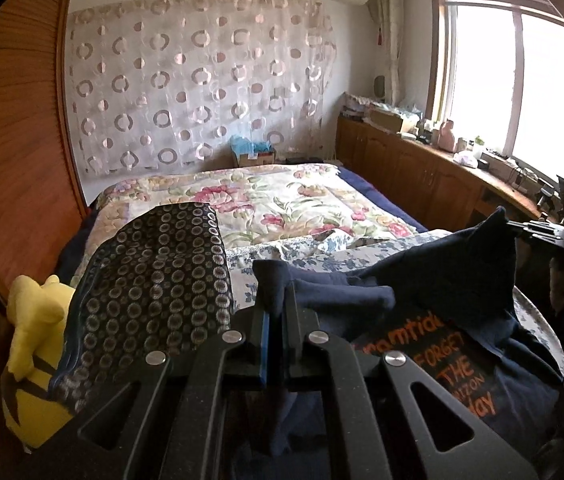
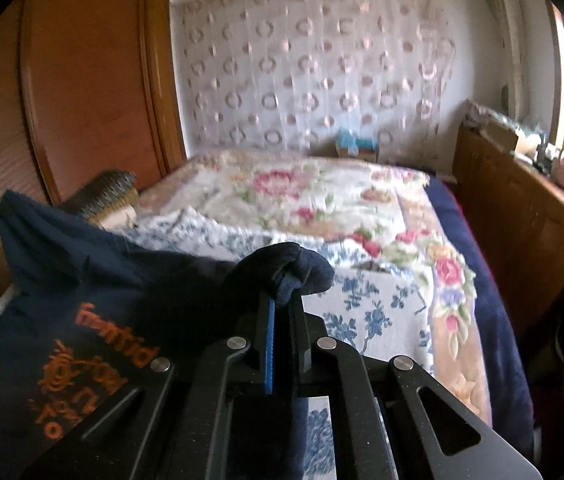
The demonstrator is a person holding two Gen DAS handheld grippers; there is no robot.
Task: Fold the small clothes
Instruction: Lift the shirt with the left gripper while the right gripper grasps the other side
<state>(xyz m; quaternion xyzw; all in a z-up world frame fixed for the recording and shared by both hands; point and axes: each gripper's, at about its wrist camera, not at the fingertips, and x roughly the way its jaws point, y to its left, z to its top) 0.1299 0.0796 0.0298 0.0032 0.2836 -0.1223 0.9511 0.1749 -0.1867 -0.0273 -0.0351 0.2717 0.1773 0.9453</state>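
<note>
1. Navy shirt [image 1: 462, 276] (orange lettering) is lifted over the near edge of the bed [image 1: 282, 196], beside a dotted pillow [image 1: 153, 280] and yellow plush toy [image 1: 33, 344].
2. Left gripper [image 1: 277, 300] is clenched on one bunched corner.
3. Right gripper [image 2: 282, 300] is clenched on another fold, both angled downward.

Navy T-shirt [image 1: 462, 264] with orange printed lettering, lifted off the blue floral sheet at two bunched edges, cloth sagging between them, print side facing up, lower part draped over the bed's near end
</note>
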